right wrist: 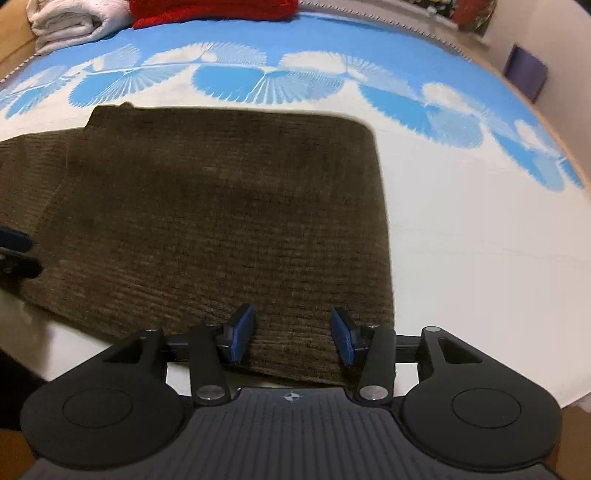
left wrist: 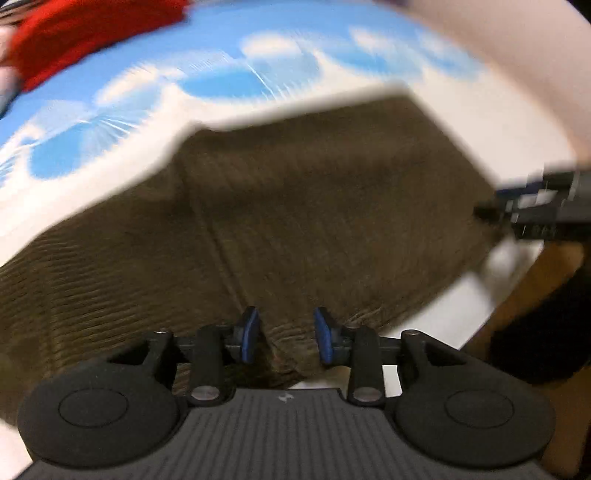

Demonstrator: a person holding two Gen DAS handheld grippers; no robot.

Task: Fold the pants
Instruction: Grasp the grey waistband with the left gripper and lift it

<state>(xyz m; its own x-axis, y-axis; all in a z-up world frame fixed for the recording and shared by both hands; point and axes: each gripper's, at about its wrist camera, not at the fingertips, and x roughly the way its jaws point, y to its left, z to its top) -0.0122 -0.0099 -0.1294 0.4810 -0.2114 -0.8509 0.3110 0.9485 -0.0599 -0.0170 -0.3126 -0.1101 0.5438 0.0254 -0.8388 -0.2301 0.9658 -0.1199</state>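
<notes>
The brown corduroy pants lie folded flat on the blue-and-white bed cover; they also show in the left wrist view, which is blurred. My left gripper is open over the near edge of the pants, with a fabric fold between its blue pads. My right gripper is open over the near right edge of the pants, its pads apart and holding nothing. The right gripper shows at the right edge of the left wrist view, and the left gripper at the left edge of the right wrist view.
The bed cover spreads to the right of the pants. A red cloth and a rolled white towel lie at the far edge. A purple box stands by the wall at far right.
</notes>
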